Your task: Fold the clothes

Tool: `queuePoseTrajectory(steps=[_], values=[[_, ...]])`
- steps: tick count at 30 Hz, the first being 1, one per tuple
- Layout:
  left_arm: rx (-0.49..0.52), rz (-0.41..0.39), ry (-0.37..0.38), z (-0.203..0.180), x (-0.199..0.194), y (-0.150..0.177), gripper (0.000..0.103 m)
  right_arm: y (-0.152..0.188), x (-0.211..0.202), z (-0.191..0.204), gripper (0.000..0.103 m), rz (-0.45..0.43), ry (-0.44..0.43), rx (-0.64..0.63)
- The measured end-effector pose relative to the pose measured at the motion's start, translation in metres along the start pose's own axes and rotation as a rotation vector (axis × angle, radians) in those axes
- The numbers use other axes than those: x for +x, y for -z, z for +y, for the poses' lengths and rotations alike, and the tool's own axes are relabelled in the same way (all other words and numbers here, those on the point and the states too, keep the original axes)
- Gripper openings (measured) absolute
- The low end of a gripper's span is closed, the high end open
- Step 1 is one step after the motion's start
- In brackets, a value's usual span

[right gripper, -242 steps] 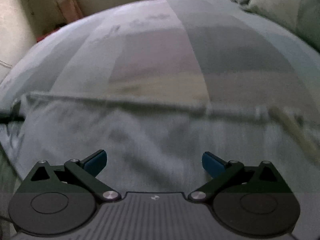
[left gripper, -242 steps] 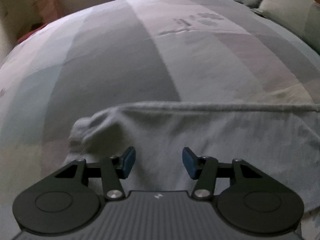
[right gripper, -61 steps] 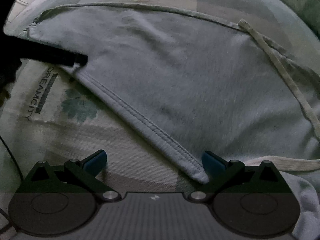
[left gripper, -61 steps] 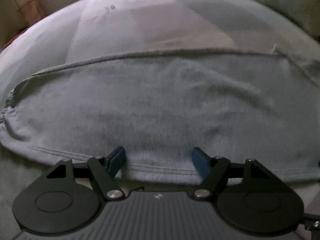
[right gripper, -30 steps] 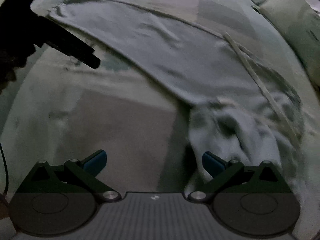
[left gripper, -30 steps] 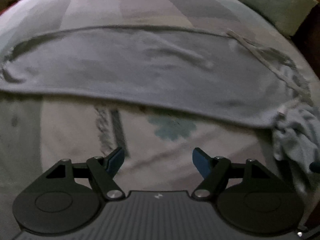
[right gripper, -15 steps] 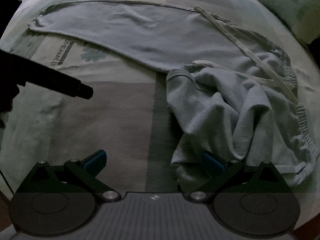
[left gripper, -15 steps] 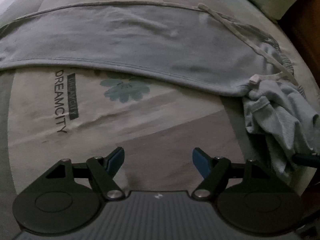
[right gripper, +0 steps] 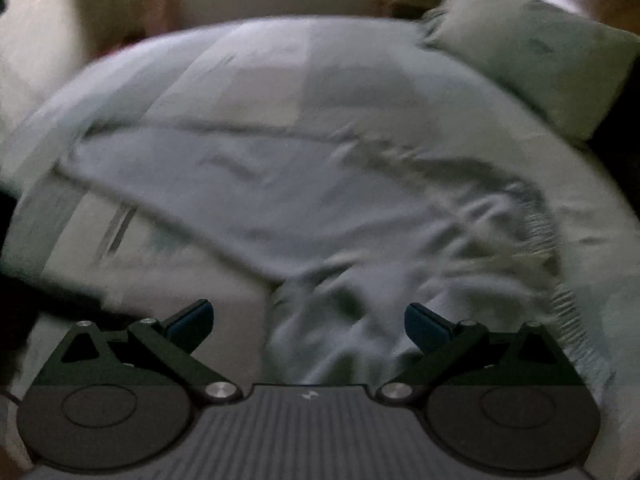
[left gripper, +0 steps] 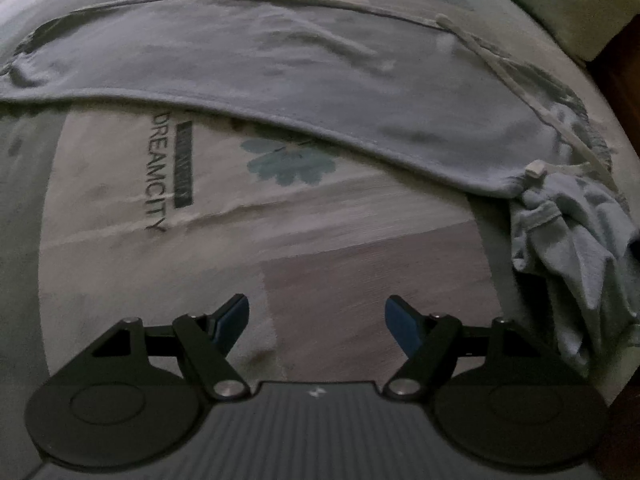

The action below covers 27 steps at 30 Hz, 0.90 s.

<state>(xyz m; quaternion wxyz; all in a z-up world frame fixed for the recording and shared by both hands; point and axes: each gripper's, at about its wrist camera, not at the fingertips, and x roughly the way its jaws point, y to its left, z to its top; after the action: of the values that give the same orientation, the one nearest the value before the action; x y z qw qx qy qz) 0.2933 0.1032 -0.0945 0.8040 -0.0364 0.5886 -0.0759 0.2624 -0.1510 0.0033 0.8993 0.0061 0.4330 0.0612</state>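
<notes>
My right wrist view is smeared with blur, so I can't make out fabric detail. The grey sweatpants (left gripper: 304, 64) lie across the far bedsheet (left gripper: 328, 248), one leg bunched at right, its edge cut off. A pillow (right gripper: 532, 52) sits far right. Left gripper (left gripper: 316, 322) and right gripper (right gripper: 308, 326) both spread, empty.

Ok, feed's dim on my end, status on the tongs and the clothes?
Left tongs open, empty, over bare bedsheet. Right tongs open, empty, above the bunched end. Grey sweatpants: one leg flat, other crumpled, unfolded. Nothing in the way.
</notes>
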Motion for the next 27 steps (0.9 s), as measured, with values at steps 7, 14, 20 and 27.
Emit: queuePoseTrajectory(steps=[7, 14, 20, 27], values=[[-0.044, 0.019, -0.017, -0.001, 0.007, 0.004, 0.076, -0.003, 0.025, -0.111, 0.103, 0.029, 0.110, 0.256], [-0.045, 0.028, -0.043, -0.020, 0.016, -0.003, 0.076, 0.005, 0.072, -0.200, 0.103, 0.099, -0.019, 0.408], [-0.046, 0.033, -0.049, -0.041, 0.023, -0.012, 0.076, 0.008, 0.122, -0.229, 0.102, 0.195, -0.084, 0.400], [-0.018, 0.019, -0.040, -0.064, 0.025, -0.020, 0.076, 0.008, 0.110, -0.268, 0.100, 0.183, -0.082, 0.398]])
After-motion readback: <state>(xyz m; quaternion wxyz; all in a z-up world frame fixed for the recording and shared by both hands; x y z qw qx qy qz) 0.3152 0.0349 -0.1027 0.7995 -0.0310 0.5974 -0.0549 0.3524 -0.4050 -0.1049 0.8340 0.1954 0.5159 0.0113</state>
